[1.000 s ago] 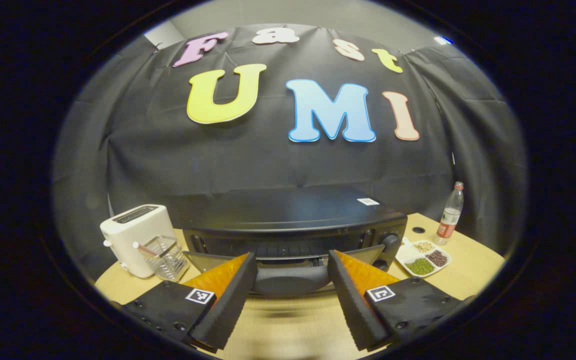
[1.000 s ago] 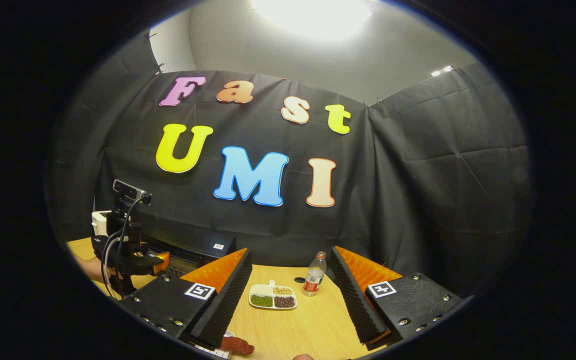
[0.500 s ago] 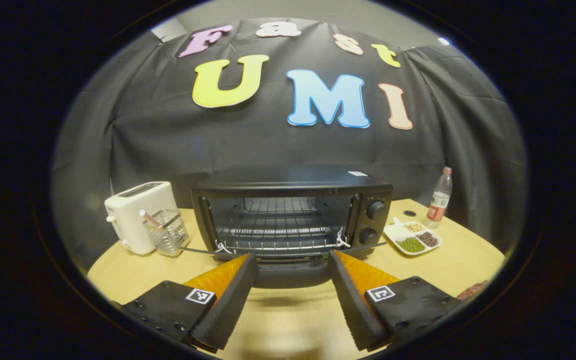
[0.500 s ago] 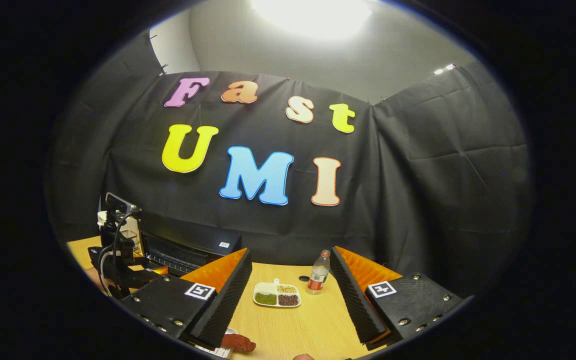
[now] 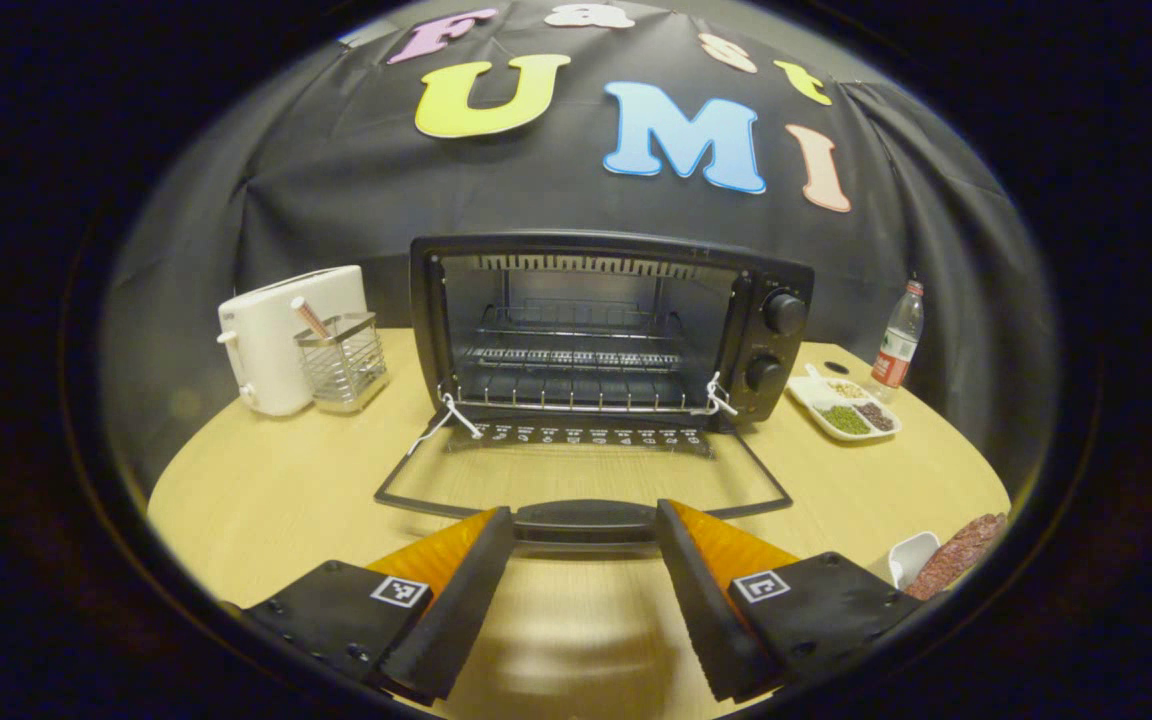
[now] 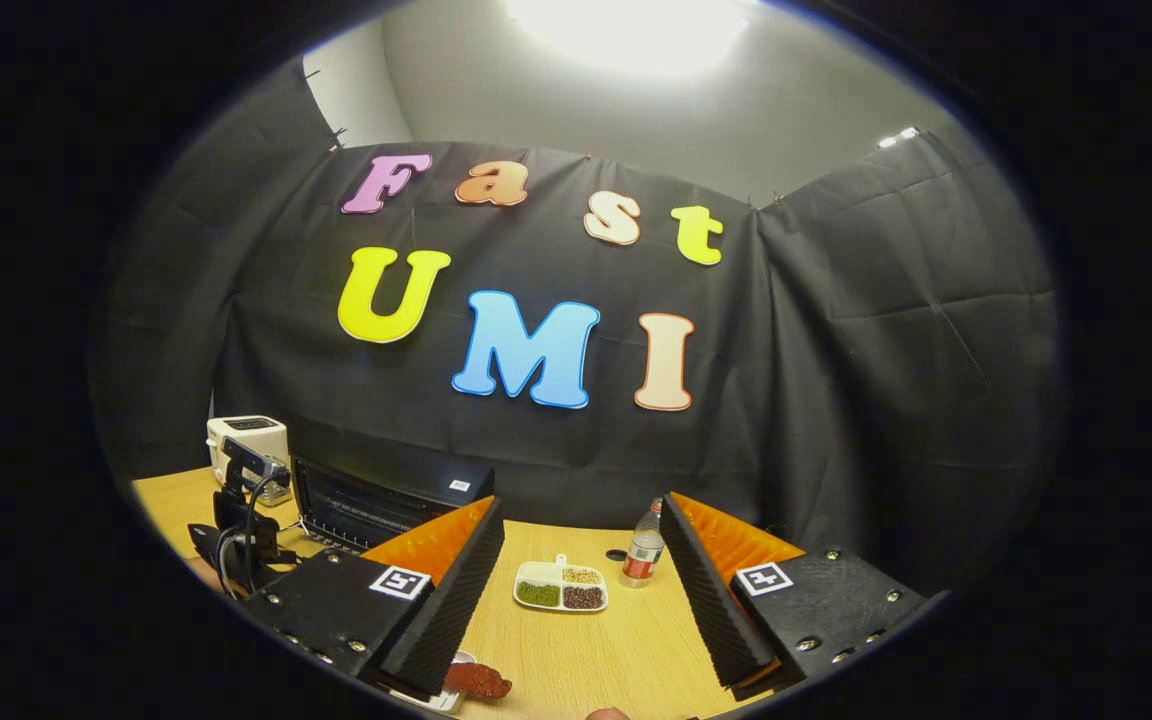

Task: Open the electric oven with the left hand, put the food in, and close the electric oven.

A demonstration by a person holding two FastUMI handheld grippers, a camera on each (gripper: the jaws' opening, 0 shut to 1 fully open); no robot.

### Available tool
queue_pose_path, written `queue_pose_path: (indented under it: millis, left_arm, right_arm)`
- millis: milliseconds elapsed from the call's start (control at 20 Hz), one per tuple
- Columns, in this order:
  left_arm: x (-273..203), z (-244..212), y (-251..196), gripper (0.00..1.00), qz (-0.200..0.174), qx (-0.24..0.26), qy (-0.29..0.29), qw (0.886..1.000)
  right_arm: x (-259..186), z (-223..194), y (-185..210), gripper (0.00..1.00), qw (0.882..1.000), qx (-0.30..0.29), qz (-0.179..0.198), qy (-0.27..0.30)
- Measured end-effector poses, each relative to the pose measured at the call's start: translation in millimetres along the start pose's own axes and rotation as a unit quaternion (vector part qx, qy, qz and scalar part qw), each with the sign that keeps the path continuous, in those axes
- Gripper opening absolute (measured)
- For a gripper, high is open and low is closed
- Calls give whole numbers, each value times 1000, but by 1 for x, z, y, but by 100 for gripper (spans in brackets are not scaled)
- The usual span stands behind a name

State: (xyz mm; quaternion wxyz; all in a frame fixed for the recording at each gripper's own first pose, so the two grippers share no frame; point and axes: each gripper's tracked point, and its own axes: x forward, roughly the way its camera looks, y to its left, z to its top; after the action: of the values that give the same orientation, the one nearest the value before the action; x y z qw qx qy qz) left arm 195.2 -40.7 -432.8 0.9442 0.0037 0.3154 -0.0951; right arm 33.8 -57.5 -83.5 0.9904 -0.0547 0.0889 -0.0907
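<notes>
The black electric oven (image 5: 606, 330) stands open, its wire rack bare inside. Its glass door (image 5: 586, 465) lies folded down flat over the table. The door handle (image 5: 584, 522) sits level with the tips of my left gripper (image 5: 584, 512), which is open, a finger at each end of the handle. A red-brown piece of food (image 5: 956, 568) lies by a white dish (image 5: 911, 555) at the right. In the right gripper view the food (image 6: 476, 680) is low, just beside the left finger of my open, empty right gripper (image 6: 581, 508). The oven (image 6: 386, 500) and the left gripper (image 6: 246, 520) show at the left.
A white toaster (image 5: 281, 335) and a wire holder (image 5: 341, 360) stand left of the oven. Right of it are a divided dish of beans (image 5: 844, 405) and a plastic bottle (image 5: 898, 335). The round wooden table (image 5: 266, 500) has bare room at the front.
The oven door swung from nearly shut down to flat. My left gripper sank and drew back with the handle. The right gripper hardly moved.
</notes>
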Motion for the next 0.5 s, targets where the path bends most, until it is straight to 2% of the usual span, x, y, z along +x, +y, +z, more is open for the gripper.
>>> queue_pose_path:
  millis: [150,200,400,450,500]
  left_arm:
    - [-25,22,-3,95,-6,-8,-29,1000]
    - [-38,34,-6,98,-9,-7,-42,999]
    - [-107,91,-18,94,-18,-14,-110,994]
    - [-126,103,-20,97,-18,-15,-126,992]
    - [-144,114,-21,94,-17,-18,-141,990]
  right_arm:
    - [5,-13,7,95,999,16,24,23]
    - [6,-21,12,95,998,30,38,39]
    - [10,-57,28,95,989,71,87,101]
    - [8,-70,33,95,986,75,96,117]
    - [8,-82,37,96,983,77,106,131]
